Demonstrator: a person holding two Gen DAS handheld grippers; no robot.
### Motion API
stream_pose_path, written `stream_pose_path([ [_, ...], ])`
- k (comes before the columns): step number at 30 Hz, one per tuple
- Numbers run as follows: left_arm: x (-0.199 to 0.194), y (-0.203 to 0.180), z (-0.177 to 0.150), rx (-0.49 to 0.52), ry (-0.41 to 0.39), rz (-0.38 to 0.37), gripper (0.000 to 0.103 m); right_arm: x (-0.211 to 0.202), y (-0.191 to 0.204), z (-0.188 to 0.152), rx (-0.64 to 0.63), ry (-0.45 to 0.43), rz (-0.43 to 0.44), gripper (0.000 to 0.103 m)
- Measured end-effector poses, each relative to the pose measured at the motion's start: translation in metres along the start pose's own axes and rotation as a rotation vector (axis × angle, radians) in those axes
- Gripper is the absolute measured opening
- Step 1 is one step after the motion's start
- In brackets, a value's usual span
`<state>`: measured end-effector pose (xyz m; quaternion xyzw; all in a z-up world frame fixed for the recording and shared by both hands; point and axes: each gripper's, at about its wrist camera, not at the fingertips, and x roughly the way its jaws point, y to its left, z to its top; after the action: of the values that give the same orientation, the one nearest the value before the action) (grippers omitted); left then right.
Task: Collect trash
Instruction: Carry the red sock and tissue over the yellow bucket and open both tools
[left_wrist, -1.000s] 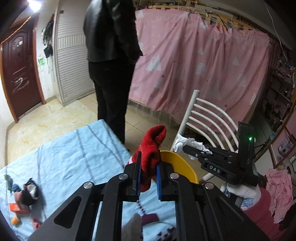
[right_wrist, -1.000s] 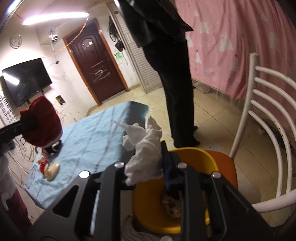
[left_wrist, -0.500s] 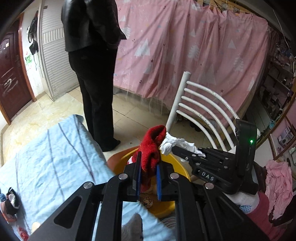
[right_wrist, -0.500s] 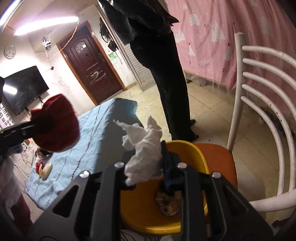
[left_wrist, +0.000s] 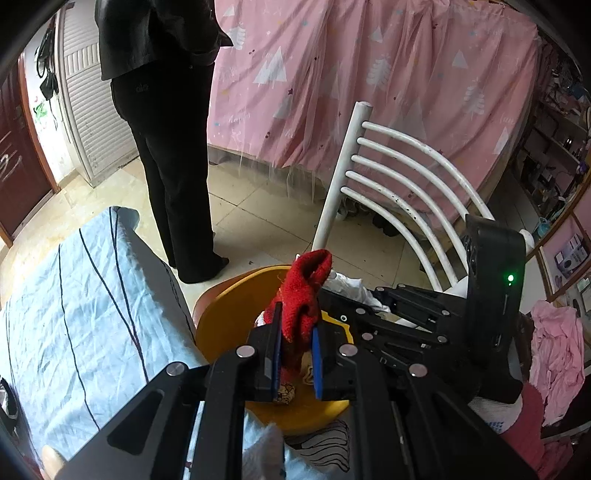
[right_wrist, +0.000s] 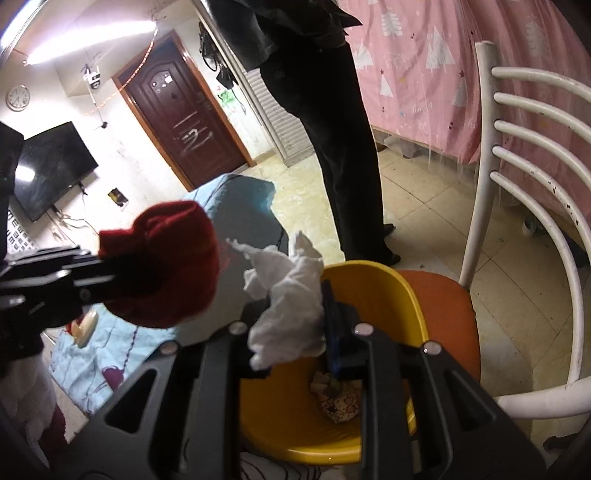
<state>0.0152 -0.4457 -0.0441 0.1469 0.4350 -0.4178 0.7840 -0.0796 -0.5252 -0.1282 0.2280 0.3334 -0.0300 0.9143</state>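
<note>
My left gripper (left_wrist: 295, 354) is shut on a red knitted cloth (left_wrist: 304, 291) and holds it over the yellow bin (left_wrist: 229, 314). In the right wrist view the same red cloth (right_wrist: 166, 266) hangs at the left, just beside the bin's rim. My right gripper (right_wrist: 291, 332) is shut on a crumpled white tissue (right_wrist: 291, 302) above the yellow bin (right_wrist: 402, 291). A patterned wad of paper (right_wrist: 338, 400) lies in the bin's bottom. The right gripper's black body (left_wrist: 436, 325) reaches in from the right in the left wrist view.
The bin stands on the orange seat (right_wrist: 447, 310) of a white chair (left_wrist: 391, 177). A table with a light blue striped cloth (left_wrist: 81, 317) lies to the left. A person in dark clothes (left_wrist: 173, 147) stands behind it. A pink curtain (left_wrist: 369, 74) hangs at the back.
My left gripper has carried the red cloth rightward and down, from over the table to over the yellow bin. The right gripper has sunk a little with the tissue still in it.
</note>
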Motion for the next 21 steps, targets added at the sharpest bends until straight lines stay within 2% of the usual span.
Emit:
stream_pose_path([
  [14,0.031,0.0,0.001,-0.052,0.089,-0.034,0.004,0.012,-0.007,-0.007,0.02,0.049,-0.02,0.021],
  [21,0.047,0.006,0.001,-0.09,0.113,-0.025,0.004,0.017,-0.011,-0.01,0.022,0.068,-0.021,0.025],
])
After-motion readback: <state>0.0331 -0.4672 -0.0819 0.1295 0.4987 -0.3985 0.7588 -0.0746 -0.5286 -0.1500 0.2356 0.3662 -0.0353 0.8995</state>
